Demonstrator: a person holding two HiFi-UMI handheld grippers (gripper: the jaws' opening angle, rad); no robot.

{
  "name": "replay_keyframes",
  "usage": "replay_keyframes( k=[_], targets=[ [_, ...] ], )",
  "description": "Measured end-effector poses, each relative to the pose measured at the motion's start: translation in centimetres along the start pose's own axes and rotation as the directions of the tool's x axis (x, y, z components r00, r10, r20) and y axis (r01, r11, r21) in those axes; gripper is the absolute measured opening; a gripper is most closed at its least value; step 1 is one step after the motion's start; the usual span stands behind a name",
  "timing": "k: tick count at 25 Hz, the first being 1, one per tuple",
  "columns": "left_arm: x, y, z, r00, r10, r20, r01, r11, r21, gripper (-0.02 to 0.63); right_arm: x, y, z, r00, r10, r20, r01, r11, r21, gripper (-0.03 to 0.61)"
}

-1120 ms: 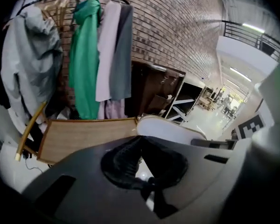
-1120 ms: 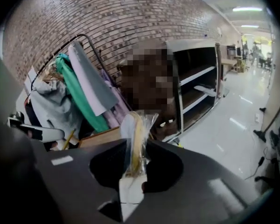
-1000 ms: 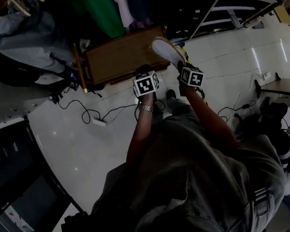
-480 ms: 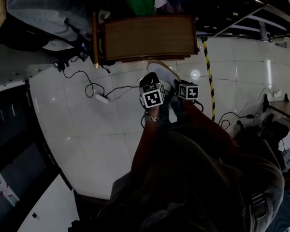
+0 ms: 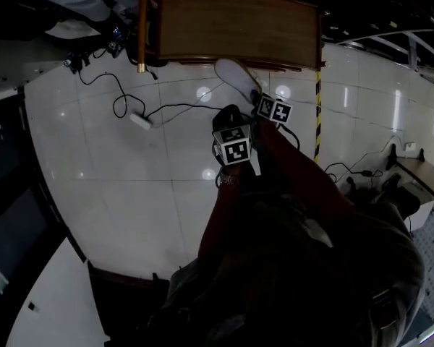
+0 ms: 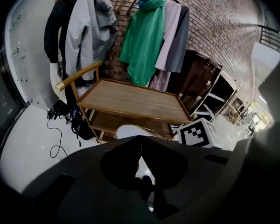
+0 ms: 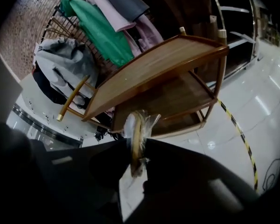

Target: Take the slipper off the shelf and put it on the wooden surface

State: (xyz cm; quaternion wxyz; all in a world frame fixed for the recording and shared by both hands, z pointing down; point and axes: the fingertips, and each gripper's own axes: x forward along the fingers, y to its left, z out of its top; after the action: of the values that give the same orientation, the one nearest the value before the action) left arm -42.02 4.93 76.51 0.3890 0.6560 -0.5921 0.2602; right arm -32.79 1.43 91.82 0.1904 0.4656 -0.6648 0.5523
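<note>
We hold the slipper [image 5: 235, 78] in our right claw [image 7: 136, 148]. This claw is closed tight on it, and the slipper's thin edge sticks up between the two jaws. The slipper is white. It is up in the air over the shiny white floor [image 5: 130, 172], right by the front edge of the wooden desk [image 5: 239, 27]. It is not lying on the desk. Our left claw [image 6: 141, 141] is closed too, its tips touching, with nothing in it. It is just beside the right claw and a bit nearer to us. Behind the desk hang a green coat [image 6: 147, 36] and a grey coat [image 6: 91, 27]. A yellow and black stripe [image 5: 318, 114] runs along the floor near the desk's right end.
</note>
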Motion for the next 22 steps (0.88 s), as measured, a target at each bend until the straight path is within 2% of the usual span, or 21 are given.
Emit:
replay_keyframes(
  k=[4, 8, 10, 11, 12, 13, 14, 17, 19, 20, 22],
  targets=[
    [1.8, 5.7, -1.5, 0.997, 0.055, 0.059, -0.049, 0.993, -0.106, 0.003, 7.3, 1.6, -0.4, 0.999, -0.026, 0.026, 0.027, 0.999, -0.03, 0.061],
    [3.1, 12.6, -4.3, 0.982, 0.169, 0.081, -0.15, 0.969, -0.197, 0.003, 16.2, 3.3, 0.6, 0.993, -0.008, 0.115, 0.0, 0.998, 0.068, 0.063],
    [3.3, 15.5, -6.4, 0.973, 0.22, 0.071, -0.199, 0.953, -0.229, 0.003, 20.1, 4.9, 1.4, 0.989, 0.034, 0.145, -0.047, 0.995, 0.086, 0.071],
    [3.2, 16.7, -7.3, 0.969, 0.24, 0.062, -0.218, 0.945, -0.243, 0.003, 21.9, 6.5, 1.4, 0.988, 0.089, 0.124, -0.097, 0.994, 0.056, 0.086],
    [3.0, 17.7, -8.2, 0.966, 0.255, 0.051, -0.234, 0.937, -0.258, 0.003, 23.5, 8.6, 0.8, 0.985, 0.16, 0.067, -0.16, 0.987, -0.001, 0.142],
    [2.6, 18.4, -9.0, 0.963, 0.265, 0.041, -0.244, 0.93, -0.275, 0.003, 24.4, 10.7, -0.4, 0.975, 0.22, -0.017, -0.221, 0.973, -0.07, 0.266],
    [2.1, 18.7, -9.7, 0.962, 0.27, 0.033, -0.25, 0.924, -0.288, 0.003, 24.7, 12.3, -2.0, 0.962, 0.252, -0.105, -0.265, 0.955, -0.133, 0.352],
    [0.2, 17.8, -9.0, 0.969, 0.245, 0.024, -0.227, 0.927, -0.297, 0.003, 22.5, 14.3, -6.1, 0.914, 0.262, -0.309, -0.337, 0.916, -0.218, 0.334],
    [-0.9, 16.2, -6.9, 0.978, 0.207, 0.025, -0.191, 0.94, -0.281, 0.003, 19.3, 14.5, -7.3, 0.891, 0.241, -0.385, -0.354, 0.899, -0.257, 0.299],
    [-1.6, 15.3, -5.4, 0.982, 0.187, 0.03, -0.172, 0.948, -0.268, 0.003, 16.9, 14.4, -7.1, 0.895, 0.219, -0.388, -0.346, 0.89, -0.296, 0.275],
    [-3.1, 13.3, -1.7, 0.988, 0.145, 0.056, -0.128, 0.964, -0.233, 0.003, 11.0, 14.6, -5.3, 0.923, 0.183, -0.339, -0.312, 0.872, -0.378, 0.192]
  ],
)
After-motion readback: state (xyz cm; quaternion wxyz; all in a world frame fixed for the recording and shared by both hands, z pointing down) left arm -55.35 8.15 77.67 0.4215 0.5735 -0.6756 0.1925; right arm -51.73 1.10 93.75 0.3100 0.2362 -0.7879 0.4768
